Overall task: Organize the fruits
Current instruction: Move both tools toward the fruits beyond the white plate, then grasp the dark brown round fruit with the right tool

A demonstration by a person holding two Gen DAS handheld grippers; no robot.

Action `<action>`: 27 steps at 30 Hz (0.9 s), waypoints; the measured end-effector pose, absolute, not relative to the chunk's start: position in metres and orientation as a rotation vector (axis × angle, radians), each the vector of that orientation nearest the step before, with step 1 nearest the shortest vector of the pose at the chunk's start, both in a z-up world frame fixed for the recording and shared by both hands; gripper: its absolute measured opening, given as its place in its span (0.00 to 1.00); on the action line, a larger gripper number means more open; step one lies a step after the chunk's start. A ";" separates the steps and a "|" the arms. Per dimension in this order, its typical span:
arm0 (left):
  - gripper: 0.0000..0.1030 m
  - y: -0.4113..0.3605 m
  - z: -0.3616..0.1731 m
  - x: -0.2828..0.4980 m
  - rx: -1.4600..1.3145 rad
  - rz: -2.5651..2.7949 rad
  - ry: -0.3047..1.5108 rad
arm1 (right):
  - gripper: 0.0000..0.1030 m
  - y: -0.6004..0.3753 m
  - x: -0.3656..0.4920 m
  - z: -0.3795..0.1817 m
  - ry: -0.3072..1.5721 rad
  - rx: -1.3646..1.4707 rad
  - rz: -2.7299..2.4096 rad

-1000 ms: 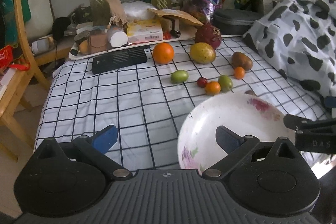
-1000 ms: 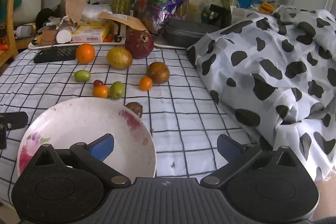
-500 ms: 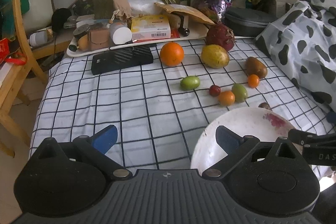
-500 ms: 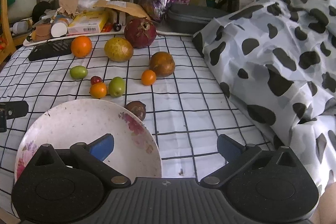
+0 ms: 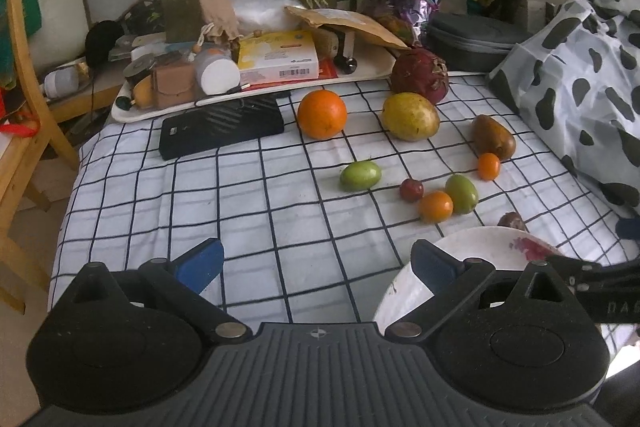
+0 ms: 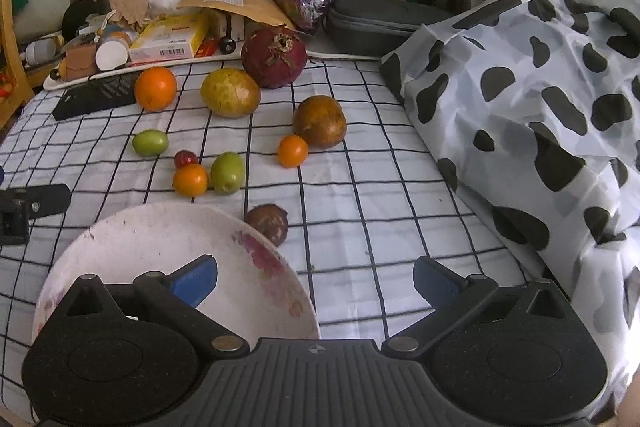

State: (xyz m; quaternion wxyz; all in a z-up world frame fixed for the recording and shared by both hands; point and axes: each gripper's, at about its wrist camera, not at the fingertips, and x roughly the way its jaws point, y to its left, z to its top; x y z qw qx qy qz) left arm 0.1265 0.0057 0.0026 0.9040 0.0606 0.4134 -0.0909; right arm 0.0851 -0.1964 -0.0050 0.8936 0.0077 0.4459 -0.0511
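Note:
Several fruits lie on the checked cloth: an orange [image 5: 322,114] [image 6: 155,88], a yellow fruit [image 5: 410,116] [image 6: 230,93], a dark red pomegranate [image 5: 419,75] [image 6: 274,51], a brown fruit [image 5: 493,137] [image 6: 319,121], two green fruits [image 5: 360,175] [image 5: 462,193], small orange ones [image 5: 436,206] [image 6: 293,150], a small red one [image 5: 411,189] and a dark wrinkled one [image 6: 267,224]. An empty white bowl [image 5: 484,247] [image 6: 160,235] stands nearest me. My left gripper [image 5: 316,263] is open above the cloth left of the bowl. My right gripper [image 6: 316,277] is open, its left finger over the bowl.
A black flat case [image 5: 221,131] lies left of the orange. A cluttered white tray [image 5: 256,93] with boxes and a bag, plant vases and a grey case [image 5: 476,31] line the back. A cow-print cloth [image 6: 540,99] covers the right. A wooden chair [image 5: 24,131] stands at left.
Both grippers have moved forward toward the fruits and a little lower; the bowl now sits lower and nearer in both views. Both grippers stay open.

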 end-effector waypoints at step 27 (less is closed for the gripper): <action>0.99 -0.009 -0.007 0.189 0.209 -0.254 0.860 | 0.36 -0.244 0.170 -0.044 1.202 0.538 0.023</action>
